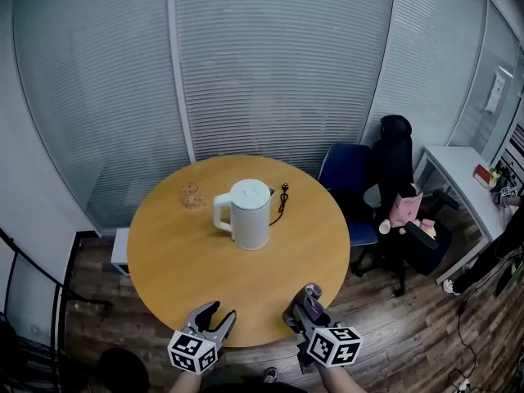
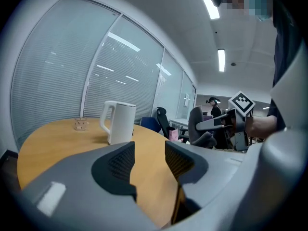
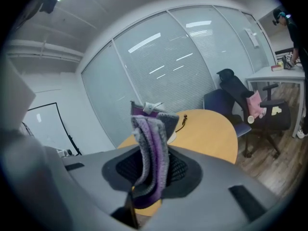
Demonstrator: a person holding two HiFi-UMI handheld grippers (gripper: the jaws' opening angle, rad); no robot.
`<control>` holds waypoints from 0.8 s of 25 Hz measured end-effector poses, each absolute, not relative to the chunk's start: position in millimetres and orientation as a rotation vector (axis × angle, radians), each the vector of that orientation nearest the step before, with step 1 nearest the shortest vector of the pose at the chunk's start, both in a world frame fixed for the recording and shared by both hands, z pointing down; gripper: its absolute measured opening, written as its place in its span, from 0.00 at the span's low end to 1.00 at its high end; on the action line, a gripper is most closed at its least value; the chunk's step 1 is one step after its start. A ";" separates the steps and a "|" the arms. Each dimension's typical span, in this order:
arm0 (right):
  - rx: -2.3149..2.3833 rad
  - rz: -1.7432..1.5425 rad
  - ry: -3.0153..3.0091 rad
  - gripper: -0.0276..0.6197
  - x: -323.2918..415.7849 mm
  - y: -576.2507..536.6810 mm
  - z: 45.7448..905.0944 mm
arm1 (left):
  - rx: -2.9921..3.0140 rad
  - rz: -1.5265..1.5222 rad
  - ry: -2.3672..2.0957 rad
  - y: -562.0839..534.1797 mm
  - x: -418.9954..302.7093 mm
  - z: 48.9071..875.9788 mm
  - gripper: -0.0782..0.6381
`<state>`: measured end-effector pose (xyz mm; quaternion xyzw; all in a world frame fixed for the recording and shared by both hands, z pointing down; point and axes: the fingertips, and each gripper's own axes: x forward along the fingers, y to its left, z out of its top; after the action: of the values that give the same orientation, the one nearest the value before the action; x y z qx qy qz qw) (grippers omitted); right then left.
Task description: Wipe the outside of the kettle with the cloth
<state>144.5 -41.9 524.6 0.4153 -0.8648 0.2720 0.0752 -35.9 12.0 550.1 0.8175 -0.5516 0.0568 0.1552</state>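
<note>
Round wooden table (image 1: 164, 252), white kettle (image 1: 250, 215) near centre, small glass (image 1: 191, 196), black cord (image 1: 282, 203)

White kettle (image 1: 250, 213): upright, lid shut, handle twd left in head view, stands near middle of round wooden tabletop (image 1: 184, 260). Purple/grey knit cloth (image 3: 150, 153): folded, sticks up btw jaws of right hand-held gripper (image 1: 304, 308), pinched there, well apart from kettle.
</note>
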 end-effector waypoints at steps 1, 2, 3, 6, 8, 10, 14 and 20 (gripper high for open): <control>1.231 0.818 -2.592 0.19 142.8 -43.5 526.4 | 2.331 0.170 -1.591 10.4 -39.0 551.3 0.36; 1.217 0.819 -2.588 0.19 140.9 -45.0 528.3 | 2.320 0.175 -1.603 7.5 -43.0 552.0 0.36; 1.207 0.818 -2.583 0.19 139.2 -47.0 530.3 | 2.312 0.177 -1.614 3.1 -47.6 552.0 0.36; 1.210 0.817 -2.564 0.19 135.1 -55.1 533.2 | 2.316 0.173 -1.629 -14.4 -60.8 548.5 0.36; 1.231 0.822 -2.554 0.19 131.6 -60.9 532.9 | 2.331 0.172 -1.624 -26.8 -69.3 545.7 0.36; 1.259 0.831 -2.544 0.19 125.4 -67.3 532.0 | 2.347 0.178 -1.608 -40.3 -79.5 544.5 0.36; 1.313 0.834 -2.528 0.19 108.2 -77.0 529.1 | 2.383 0.201 -1.567 -66.2 -101.9 543.8 0.36; 1.408 0.845 -2.500 0.19 74.8 -97.2 529.7 | 2.458 0.243 -1.517 -114.0 -143.4 537.0 0.39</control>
<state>74.8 -97.2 529.7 0.4694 -0.8334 0.2818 0.0752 -143.4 -114.0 537.0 0.8418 -0.5195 0.0832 0.1209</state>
